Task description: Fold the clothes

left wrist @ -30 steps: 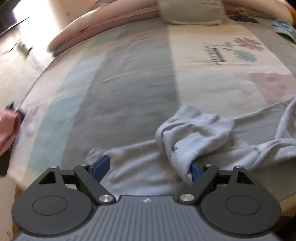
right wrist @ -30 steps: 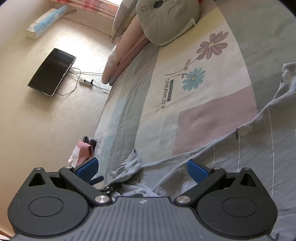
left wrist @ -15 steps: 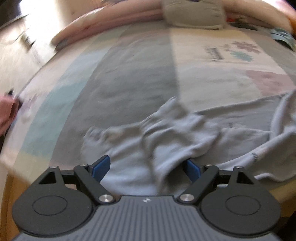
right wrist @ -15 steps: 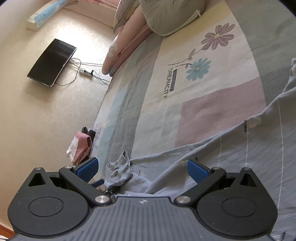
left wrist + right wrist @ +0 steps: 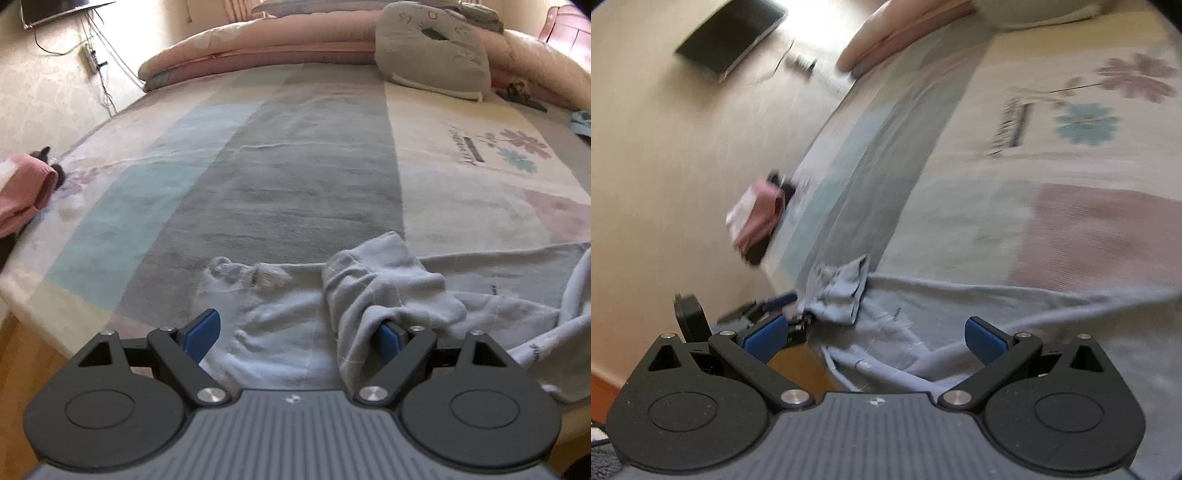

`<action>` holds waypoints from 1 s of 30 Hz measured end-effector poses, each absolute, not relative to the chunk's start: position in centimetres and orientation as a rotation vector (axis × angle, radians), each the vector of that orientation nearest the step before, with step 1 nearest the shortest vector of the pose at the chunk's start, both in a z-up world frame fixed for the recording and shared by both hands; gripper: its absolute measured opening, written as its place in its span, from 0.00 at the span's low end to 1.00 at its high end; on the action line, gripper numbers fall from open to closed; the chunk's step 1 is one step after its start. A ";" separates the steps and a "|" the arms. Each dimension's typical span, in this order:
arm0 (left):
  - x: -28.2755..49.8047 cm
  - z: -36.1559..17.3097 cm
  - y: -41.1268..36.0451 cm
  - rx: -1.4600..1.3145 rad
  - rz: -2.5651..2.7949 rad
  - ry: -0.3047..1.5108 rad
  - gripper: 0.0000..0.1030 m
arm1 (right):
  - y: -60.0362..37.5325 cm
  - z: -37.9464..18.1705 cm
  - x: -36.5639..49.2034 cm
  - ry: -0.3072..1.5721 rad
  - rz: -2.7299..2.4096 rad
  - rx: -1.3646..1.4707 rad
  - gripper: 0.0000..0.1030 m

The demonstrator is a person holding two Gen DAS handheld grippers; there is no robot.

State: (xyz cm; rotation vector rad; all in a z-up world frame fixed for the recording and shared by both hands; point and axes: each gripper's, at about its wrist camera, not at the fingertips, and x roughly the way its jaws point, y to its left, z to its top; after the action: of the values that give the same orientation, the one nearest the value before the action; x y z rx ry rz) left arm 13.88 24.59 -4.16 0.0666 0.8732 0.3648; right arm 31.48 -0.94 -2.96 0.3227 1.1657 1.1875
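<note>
Below centre in the left view, the pale blue garment (image 5: 295,325) lies rumpled along the bed's (image 5: 303,177) near edge, a bunched fold draped over one pad of the left tool (image 5: 297,334); its jaws stand spread, pinching nothing. The right tool (image 5: 875,334), likewise spread, hovers over the same cloth, lower centre. Judged step: laying out or taking hold. A next move calls for closing on an edge, not the bunch.
</note>
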 end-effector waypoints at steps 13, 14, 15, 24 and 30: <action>15.5 -4.9 18.9 0.510 0.287 0.758 0.67 | 2.4 -5.9 30.3 1.261 1.189 0.304 1.00; 15.6 -4.7 19.4 0.469 0.288 0.755 0.55 | 2.3 -5.8 30.3 1.261 1.184 0.306 1.00; 15.6 -4.5 20.0 0.426 0.290 0.755 0.49 | 2.1 -5.8 30.3 1.258 1.179 0.307 1.00; 12.7 -4.1 26.1 0.033 0.377 0.759 0.25 | 1.1 -5.5 30.8 1.251 1.147 0.325 1.00; 12.5 -5.1 28.5 -0.138 0.320 0.759 0.25 | 1.4 -6.0 30.8 1.265 1.134 0.321 1.00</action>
State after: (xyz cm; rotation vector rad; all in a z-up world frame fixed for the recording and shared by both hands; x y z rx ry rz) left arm 12.53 28.53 -5.10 -0.1379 0.7591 0.3199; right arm 30.82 1.35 -6.02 0.3211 1.2650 1.1344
